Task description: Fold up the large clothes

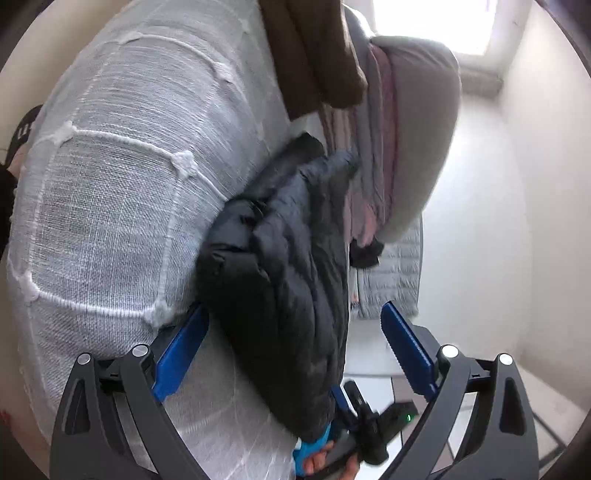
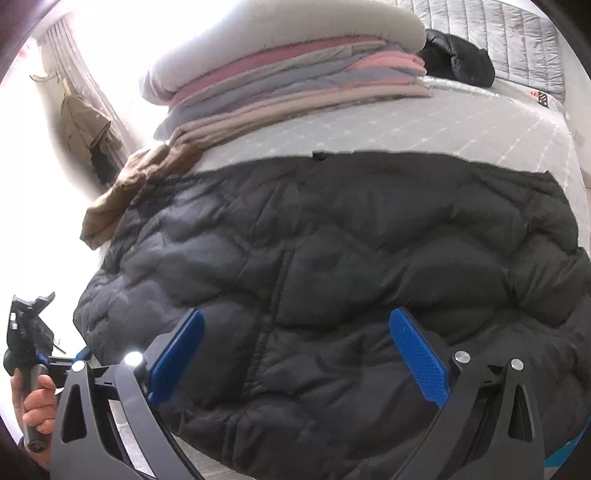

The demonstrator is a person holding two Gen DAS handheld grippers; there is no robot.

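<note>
The left gripper point(image 1: 291, 332) is seen with its jaws spread wide and nothing clamped between them; the folded black quilted puffer jacket point(image 1: 280, 258) lies in the gap between the blue fingers point(image 1: 406, 347), and whether either pad touches it cannot be told. The right gripper point(image 2: 295, 350) is likewise held wide open, empty, above the same jacket point(image 2: 332, 258), which fills the space between and beyond its blue fingers point(image 2: 417, 354).

The jacket is spread on a white quilted mattress point(image 1: 110, 184) near its edge. Just behind it a stack of folded clothes point(image 2: 295, 85) in pink, grey and beige is topped by a thick pale bundle point(image 2: 280, 33). A brown garment point(image 2: 122, 192) is touching the jacket's far left corner.

Only in the left wrist view is the other gripper's body point(image 1: 362, 424) shown low in the frame, held by a hand point(image 1: 332, 461), with the room's white wall point(image 1: 517, 221) and a bright window point(image 1: 432, 26). Only in the right wrist view are shown the jacket's full quilted face, a second black puffy item point(image 2: 458, 62) behind the stack, a grey quilted cover point(image 2: 517, 37), a curtain point(image 2: 85, 74) with a tan coat point(image 2: 85, 122) hanging, and a hand point(image 2: 37, 402) gripping the left tool's handle.
</note>
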